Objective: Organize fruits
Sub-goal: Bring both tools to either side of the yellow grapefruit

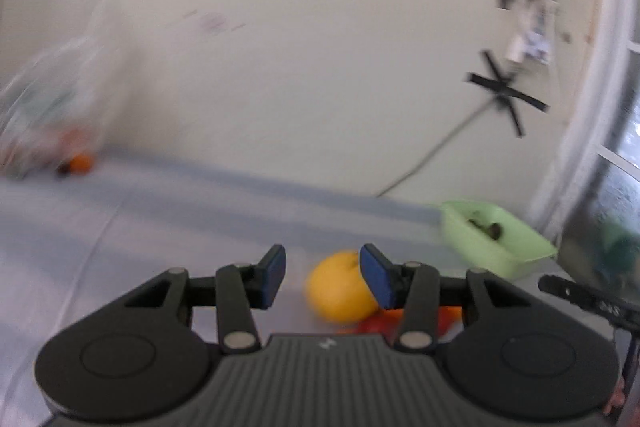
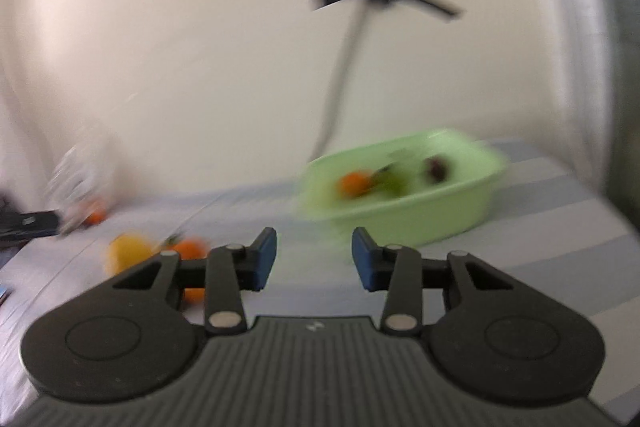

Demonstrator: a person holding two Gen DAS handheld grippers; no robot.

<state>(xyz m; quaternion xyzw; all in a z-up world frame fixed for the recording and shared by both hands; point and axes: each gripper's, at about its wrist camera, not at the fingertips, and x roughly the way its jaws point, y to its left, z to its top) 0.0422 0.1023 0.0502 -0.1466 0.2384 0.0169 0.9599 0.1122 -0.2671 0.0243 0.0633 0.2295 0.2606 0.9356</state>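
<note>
My left gripper (image 1: 322, 277) is open and empty, just short of a yellow fruit (image 1: 340, 287) on the table; the fruit sits a little right of the gap, partly behind the right finger. Red and orange fruits (image 1: 380, 323) lie beside it, mostly hidden. A light green tub (image 1: 496, 239) stands at the right. My right gripper (image 2: 314, 259) is open and empty above the table, facing the green tub (image 2: 404, 203), which holds an orange fruit (image 2: 354, 183), a green one and a dark one. The yellow fruit (image 2: 128, 251) and orange fruits (image 2: 190, 247) lie at its left.
A clear plastic bag (image 1: 44, 107) with a small orange fruit (image 1: 82, 163) beside it lies at the far left by the wall. The table has a blue-grey striped cloth (image 1: 160, 219). A taped cable (image 1: 436, 147) runs down the wall. Both views are motion-blurred.
</note>
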